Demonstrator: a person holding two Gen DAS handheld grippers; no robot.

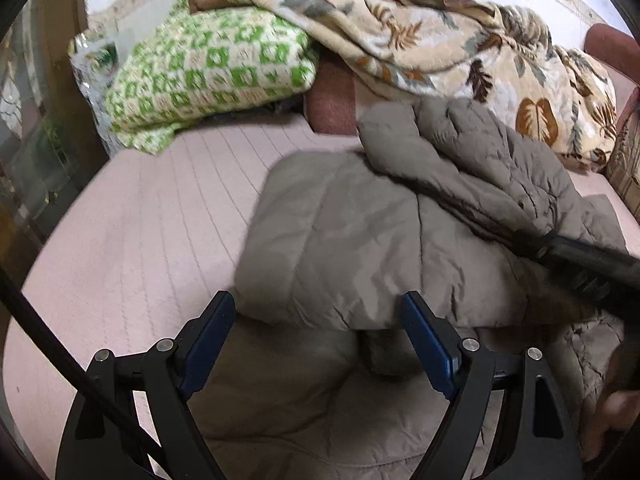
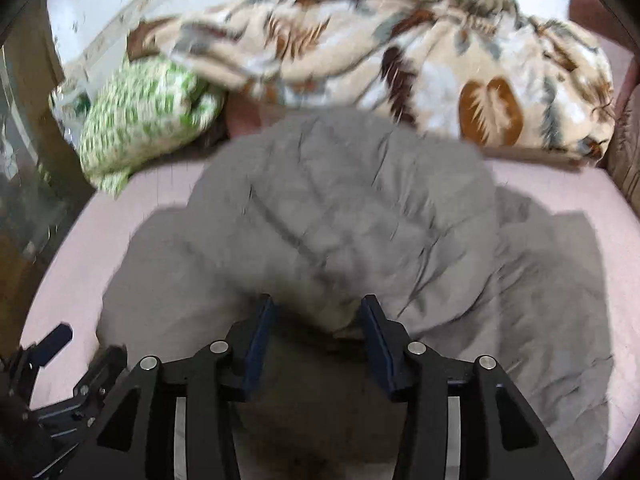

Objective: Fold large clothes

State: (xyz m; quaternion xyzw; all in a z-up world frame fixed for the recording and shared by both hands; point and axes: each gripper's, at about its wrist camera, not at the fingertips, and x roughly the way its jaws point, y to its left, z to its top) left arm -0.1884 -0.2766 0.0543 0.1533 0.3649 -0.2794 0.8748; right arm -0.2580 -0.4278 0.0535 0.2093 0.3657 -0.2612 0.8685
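The coat (image 1: 360, 236) under my tools is grey-brown quilted cloth, matt and puffy, its stitched panels creased. It lies on a pale pink bed cover (image 1: 140, 220), matt cloth with fine stitched lines. Behind it, the green-and-cream blanket (image 1: 208, 68) looks knitted and bumpy, and the leaf-print blanket (image 1: 460, 48) fuzzy and soft. My left gripper (image 1: 320, 336) is matt black plastic with bright metal pins and smooth blue pads; my right gripper (image 2: 316, 336) is the same.
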